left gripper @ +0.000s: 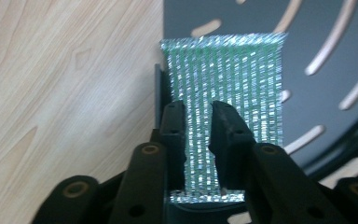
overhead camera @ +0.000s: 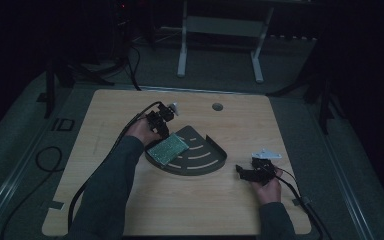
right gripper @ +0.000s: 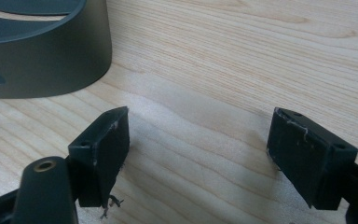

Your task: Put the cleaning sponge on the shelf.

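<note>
While the left gripper (overhead camera: 161, 124) sits over the left edge of the dark slotted tray (overhead camera: 215, 161), its jaws stand a narrow gap apart above the green glittery sponge (overhead camera: 167, 148), not pressing on it as far as the left gripper view tells. That view has the sponge (left gripper: 226, 88) running lengthwise away from the jaws, lying flat on the tray floor (left gripper: 335, 28) hard against the tray's straight side wall, with bare wood table (left gripper: 65, 84) to the other side of that wall. Sponge occupies the left part of the fan-shaped tray; curved slots are bare to its right. Right gripper (overhead camera: 252, 172) rests low on the table (overhead camera: 190, 210) just right of the tray, near its curved wall, held by the right hand (overhead camera: 270, 187). Its jaws are wide apart, nothing between them; right gripper view has only wood grain between the pads and the tray's rounded wall (right gripper: 51, 60) off to the upper left. Grippers are well apart from each other.
</note>
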### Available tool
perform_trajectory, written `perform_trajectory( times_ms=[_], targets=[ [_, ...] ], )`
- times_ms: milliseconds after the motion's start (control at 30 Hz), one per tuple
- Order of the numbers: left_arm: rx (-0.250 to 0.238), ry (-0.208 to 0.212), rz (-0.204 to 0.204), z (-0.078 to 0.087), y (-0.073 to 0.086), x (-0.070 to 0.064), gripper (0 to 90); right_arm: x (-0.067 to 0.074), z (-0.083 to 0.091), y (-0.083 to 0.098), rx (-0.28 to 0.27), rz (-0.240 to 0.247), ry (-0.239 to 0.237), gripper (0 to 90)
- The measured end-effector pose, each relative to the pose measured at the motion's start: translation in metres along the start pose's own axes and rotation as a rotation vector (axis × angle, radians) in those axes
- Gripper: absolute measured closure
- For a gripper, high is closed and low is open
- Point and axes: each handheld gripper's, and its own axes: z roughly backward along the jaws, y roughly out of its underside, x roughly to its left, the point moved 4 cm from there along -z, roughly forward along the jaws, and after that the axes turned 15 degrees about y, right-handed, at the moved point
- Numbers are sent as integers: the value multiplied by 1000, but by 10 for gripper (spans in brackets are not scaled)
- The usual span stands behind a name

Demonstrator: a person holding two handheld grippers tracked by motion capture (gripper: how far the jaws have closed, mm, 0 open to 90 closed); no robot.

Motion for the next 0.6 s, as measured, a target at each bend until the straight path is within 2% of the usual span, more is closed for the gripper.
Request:
perform_trajectory(
  times_ms=[133, 200, 267, 300, 433, 500, 600],
  targets=[
    [-47, 4, 7, 11, 5, -2, 681, 0, 0, 0, 0, 0, 0, 205],
    [-86, 7, 11, 16, 8, -3, 655, 0, 0, 0, 0, 0, 0, 206],
    [-135, 45, 24, 23, 14, -1, 647, 0, 0, 0, 0, 0, 0, 206],
    [-146, 44, 29, 26, 17, 0, 635, 0, 0, 0, 0, 0, 0, 205],
    [-163, -3, 50, 31, 31, 6, 591, 0, 0, 0, 0, 0, 0, 205],
    [-192, 0, 67, 34, 40, 9, 592, 0, 0, 0, 0, 0, 0, 205],
    [-247, -20, 112, 38, 55, 17, 584, 0, 0, 0, 0, 0, 0, 205]
  ],
)
